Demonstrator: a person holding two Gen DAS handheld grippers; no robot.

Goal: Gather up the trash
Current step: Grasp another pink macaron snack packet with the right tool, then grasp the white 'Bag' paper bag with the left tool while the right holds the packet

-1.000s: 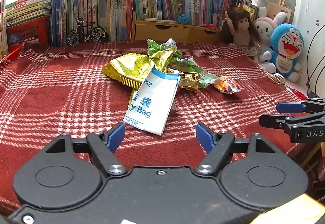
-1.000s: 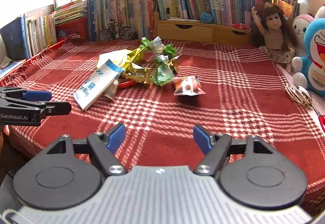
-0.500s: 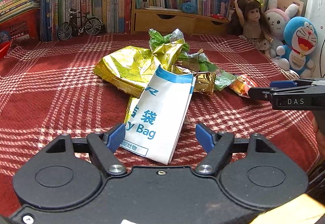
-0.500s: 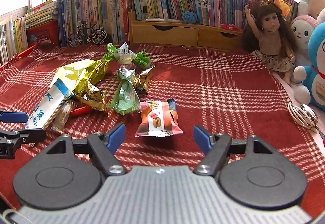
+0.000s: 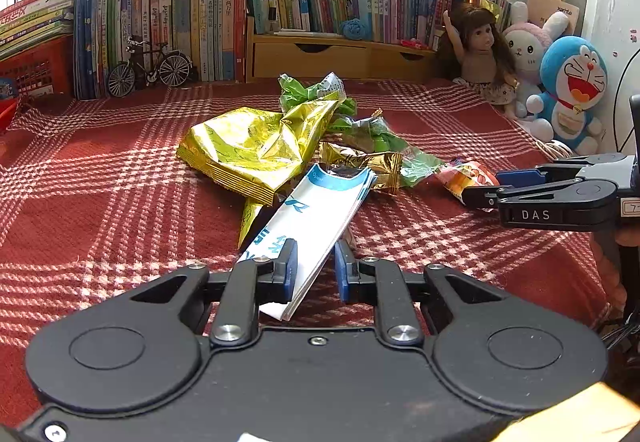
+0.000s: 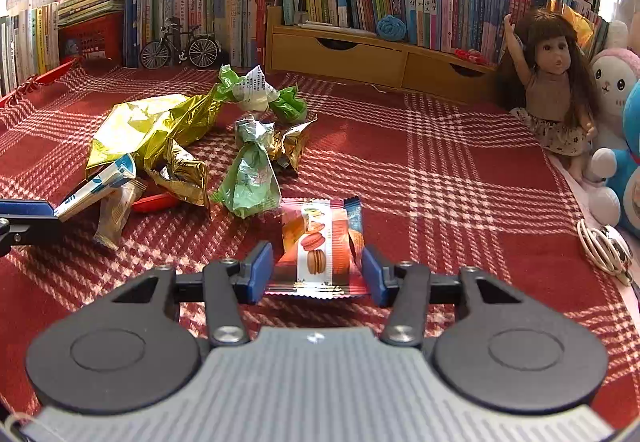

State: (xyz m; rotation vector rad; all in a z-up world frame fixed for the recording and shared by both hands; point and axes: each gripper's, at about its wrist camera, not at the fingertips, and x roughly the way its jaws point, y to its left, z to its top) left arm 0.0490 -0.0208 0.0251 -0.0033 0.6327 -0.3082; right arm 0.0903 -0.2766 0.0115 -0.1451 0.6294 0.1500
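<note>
Left wrist view shows the red plaid cloth point(image 5: 100, 177) carrying a loose heap of trash near its middle, the gold foil bag point(image 5: 248, 149) the biggest piece, with green wrappers behind it. Leaning off that heap toward the camera is the white and blue paper bag point(image 5: 316, 213); its near end sits between the fingers of the left gripper point(image 5: 316, 268), which are drawn in close around it, one pad touching the paper and the other just beside it. I judge this bag is wanted as the container for the rest, hence it is taken first. Half a second earlier these fingers stood wide apart with the bag merely between them; now they have narrowed to a near pinch.

Right wrist view has the macaron snack packet point(image 6: 320, 246) lying flat on the cloth, apart from the heap, its near end between the fingers of the right gripper point(image 6: 318, 274), half-closed and just flanking its edges without a clear squeeze. Earlier that gripper was spread wide and farther back; it has come forward and narrowed.
</note>
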